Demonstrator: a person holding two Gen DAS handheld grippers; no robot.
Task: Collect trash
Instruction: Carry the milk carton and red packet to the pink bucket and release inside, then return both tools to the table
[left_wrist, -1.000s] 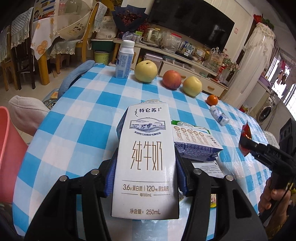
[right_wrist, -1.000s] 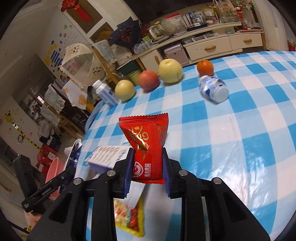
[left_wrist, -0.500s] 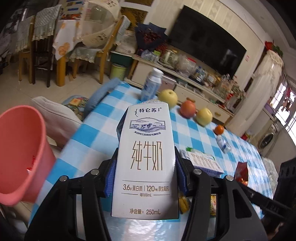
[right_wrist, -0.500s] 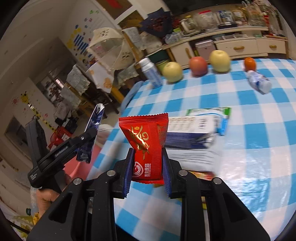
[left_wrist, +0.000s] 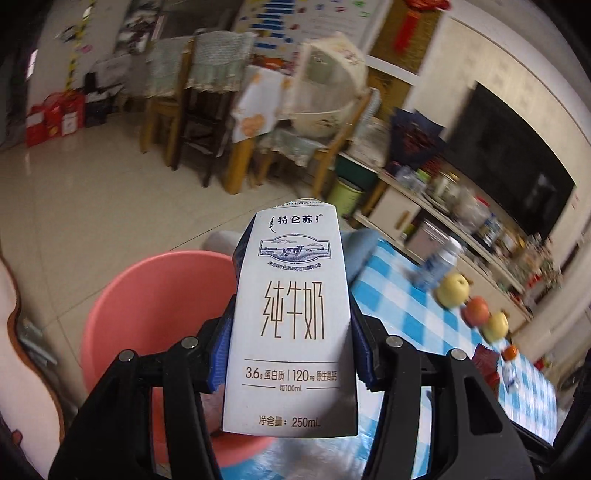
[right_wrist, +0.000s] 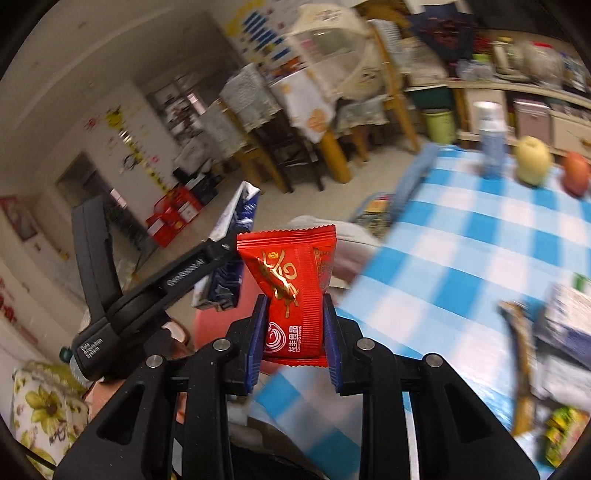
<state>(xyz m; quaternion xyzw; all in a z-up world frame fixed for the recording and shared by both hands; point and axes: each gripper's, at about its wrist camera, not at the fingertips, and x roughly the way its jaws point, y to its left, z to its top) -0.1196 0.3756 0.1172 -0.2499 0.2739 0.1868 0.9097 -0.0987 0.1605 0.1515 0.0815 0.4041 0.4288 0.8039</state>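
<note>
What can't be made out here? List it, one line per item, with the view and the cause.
- Inside of the pink bucket, left wrist view: the milk carton and the left tongs cover much of it.
- Pink bucket, right wrist view: hidden behind the red snack packet and the right tongs.
- Wrappers at the table edge, right wrist view: motion blur, print unreadable.

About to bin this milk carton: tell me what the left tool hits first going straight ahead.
Likely the pink bucket: it sits just past the left tool and its milk carton, though depth is unclear.
</note>
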